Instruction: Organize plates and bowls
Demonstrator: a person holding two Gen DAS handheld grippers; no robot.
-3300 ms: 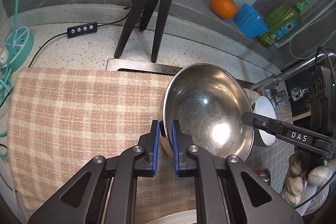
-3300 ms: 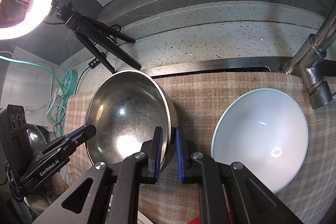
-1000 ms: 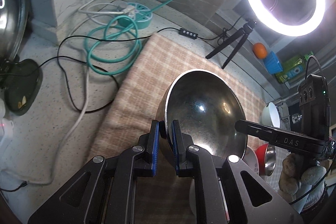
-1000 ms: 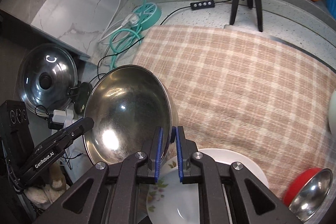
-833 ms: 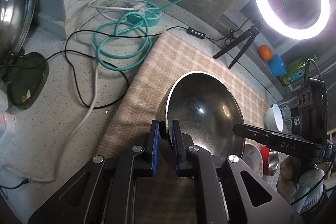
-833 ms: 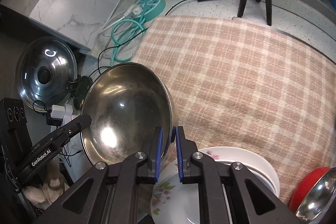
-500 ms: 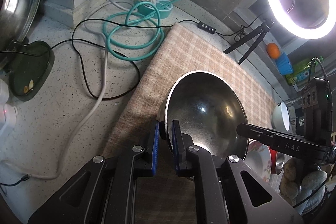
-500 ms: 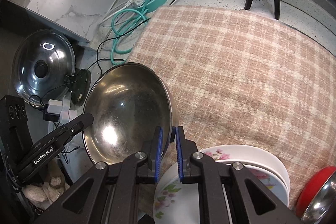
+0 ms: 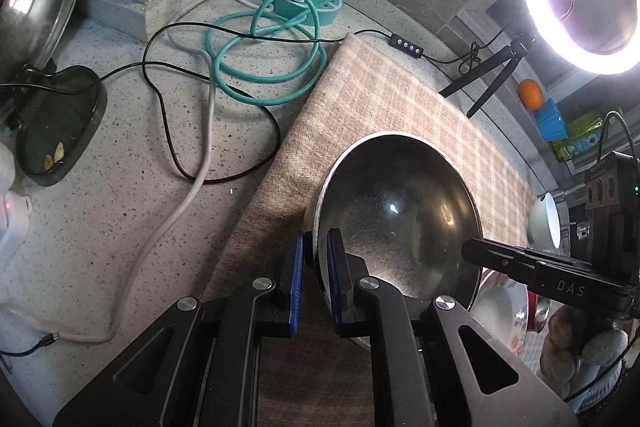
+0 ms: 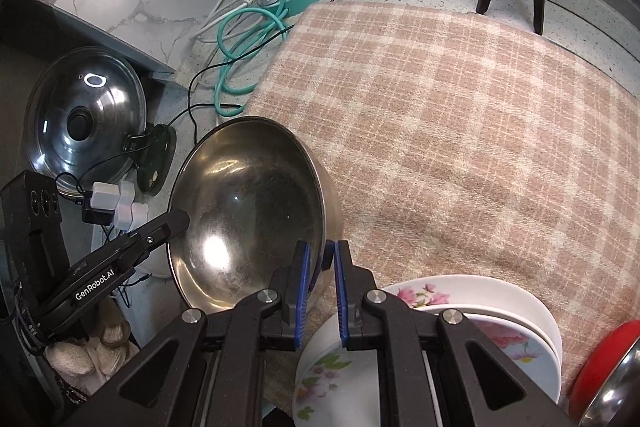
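Basically both grippers pinch one steel bowl (image 9: pixel 396 223) by opposite sides of its rim: left gripper (image 9: pixel 316 283) nearly closed on the near-left rim, blue pads either side of the thin wall; right gripper (image 10: pixel 320 291) likewise clamped on the rim across from it. Bowl sits low over the left end of the plaid cloth (image 10: pixel 460 131), close to the cloth edge; contact with the cloth can't be told. Key relation: bowl lies straight ahead and below both tools, between them, neither nearer, so set-down looks like a joint lowering, then both release. Plates (image 10: pixel 480 311) with flower print sit stacked just right of the bowl, near the right gripper; red bowl (image 10: pixel 600 359) beyond. Steel is smooth, shiny, round, deep, likely slippery at the thin rim. Cloth soft, woven. Counter (image 9: pixel 120 187) speckled stone, cables (image 9: pixel 260 67) loose on it.
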